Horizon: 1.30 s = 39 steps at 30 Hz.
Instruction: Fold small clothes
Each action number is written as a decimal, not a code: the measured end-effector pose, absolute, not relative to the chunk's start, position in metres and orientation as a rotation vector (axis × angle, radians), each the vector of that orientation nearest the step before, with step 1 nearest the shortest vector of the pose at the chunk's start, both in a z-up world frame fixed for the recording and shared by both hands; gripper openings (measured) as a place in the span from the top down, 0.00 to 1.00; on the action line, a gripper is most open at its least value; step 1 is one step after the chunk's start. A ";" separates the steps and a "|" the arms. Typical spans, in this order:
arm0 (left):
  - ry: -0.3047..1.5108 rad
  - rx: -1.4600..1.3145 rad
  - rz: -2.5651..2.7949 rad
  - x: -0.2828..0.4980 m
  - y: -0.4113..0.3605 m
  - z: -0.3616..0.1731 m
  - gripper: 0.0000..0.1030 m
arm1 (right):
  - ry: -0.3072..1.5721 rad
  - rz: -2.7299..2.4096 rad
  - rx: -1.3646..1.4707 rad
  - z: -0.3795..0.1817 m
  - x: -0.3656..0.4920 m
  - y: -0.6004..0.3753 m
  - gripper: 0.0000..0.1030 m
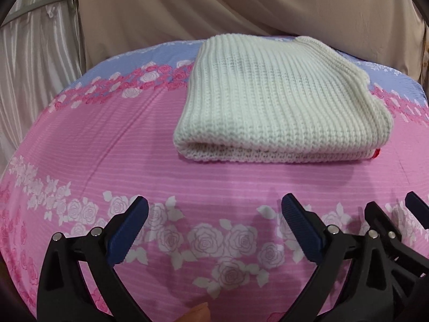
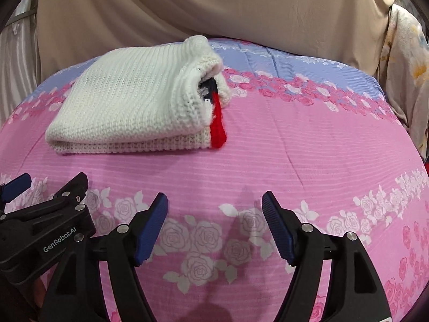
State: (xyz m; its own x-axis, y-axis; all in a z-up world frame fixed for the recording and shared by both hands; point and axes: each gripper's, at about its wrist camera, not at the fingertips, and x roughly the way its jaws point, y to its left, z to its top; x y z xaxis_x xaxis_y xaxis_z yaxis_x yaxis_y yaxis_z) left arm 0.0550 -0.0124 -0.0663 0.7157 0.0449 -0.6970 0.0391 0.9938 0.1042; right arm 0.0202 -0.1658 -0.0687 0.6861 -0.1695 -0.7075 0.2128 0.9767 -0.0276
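Nearest in the right wrist view, white lettering reading "GenRobot.AI" runs along the black body of the left gripper (image 2: pixel 53 187), which enters at 9 o'clock; no other writing can be read. The right gripper (image 2: pixel 214 214) stands at 6 o'clock with its blue ribbed pads spread apart and only the bedsheet (image 2: pixel 308 161) between them. In the left wrist view the left gripper (image 1: pixel 214 214) is likewise at 6 o'clock, its jaws spread wide and holding nothing, while part of the right gripper (image 1: pixel 391 214) shows at 4 o'clock, just beside it. A fingertip (image 1: pixel 197 315) peeps in at the bottom edge. The bedsheet (image 1: pixel 107 139) is pink with bands of white and pink roses, turning blue toward 12 o'clock. Farther off lies the folded sweater (image 1: pixel 268 102), a cream ribbed knit doubled over with its rounded fold facing the grippers, well apart from both. From the left gripper it sits at 12 to 1 o'clock; from the right it sits at 10 to 11 o'clock (image 2: pixel 134 102), where its open end shows a red strip (image 2: pixel 218 128) and a dark patch inside. Behind hang beige drapes (image 2: pixel 214 5).
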 end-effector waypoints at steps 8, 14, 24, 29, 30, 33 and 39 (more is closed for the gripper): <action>0.757 0.136 0.047 0.050 -0.017 -0.064 0.05 | 0.781 -0.225 0.051 -0.069 0.018 -0.164 0.31; 0.743 0.135 0.049 0.046 -0.016 -0.060 0.05 | 0.769 -0.229 0.052 -0.068 0.016 -0.164 0.31; 0.753 0.132 0.045 0.050 -0.014 -0.061 0.05 | 0.775 -0.224 0.054 -0.069 0.017 -0.165 0.31; 0.752 0.133 0.045 0.050 -0.014 -0.061 0.05 | 0.776 -0.223 0.054 -0.069 0.017 -0.165 0.31; 0.751 0.133 0.047 0.050 -0.013 -0.061 0.05 | 0.776 -0.225 0.053 -0.068 0.017 -0.164 0.31; 0.748 0.136 0.050 0.049 -0.015 -0.061 0.05 | 0.776 -0.225 0.054 -0.068 0.017 -0.165 0.31; 0.741 0.138 0.054 0.046 -0.016 -0.059 0.05 | 0.774 -0.225 0.053 -0.068 0.017 -0.164 0.31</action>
State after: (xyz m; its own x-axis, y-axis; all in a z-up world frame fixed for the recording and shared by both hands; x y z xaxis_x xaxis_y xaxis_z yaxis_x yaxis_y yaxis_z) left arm 0.0456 -0.0162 -0.0595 0.7369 0.0981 -0.6688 -0.0006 0.9895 0.1445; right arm 0.0167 -0.1644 -0.0683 0.6921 -0.1818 -0.6986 0.2210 0.9746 -0.0347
